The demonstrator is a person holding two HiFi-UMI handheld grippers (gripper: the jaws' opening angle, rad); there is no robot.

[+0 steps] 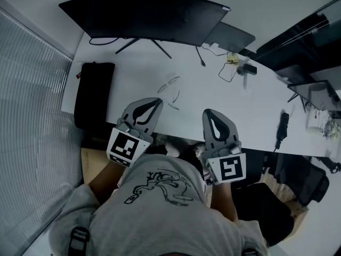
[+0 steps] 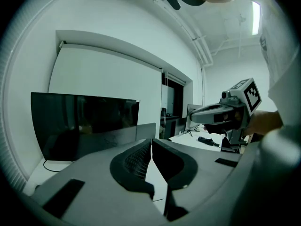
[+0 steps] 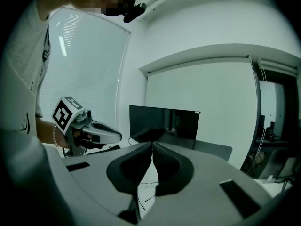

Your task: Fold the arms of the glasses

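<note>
Thin wire-frame glasses [image 1: 171, 88] lie on the white table [image 1: 234, 103] with their arms spread open, just beyond both grippers. My left gripper [image 1: 157, 101] hovers at the table's near edge with its tip close to the glasses, jaws meeting at the tip [image 2: 151, 141] and nothing between them. My right gripper [image 1: 207, 112] is a little further right and apart from the glasses; its jaws [image 3: 152, 144] are shut and empty. Below them in the right gripper view I see the glasses [image 3: 148, 185] on the table.
A wide black monitor [image 1: 144, 17] stands at the back, with a laptop [image 1: 230, 36] and loose cables [image 1: 230, 68] to its right. A black pouch [image 1: 94, 92] lies at the table's left end. A dark handheld object [image 1: 283, 126] rests near the right edge.
</note>
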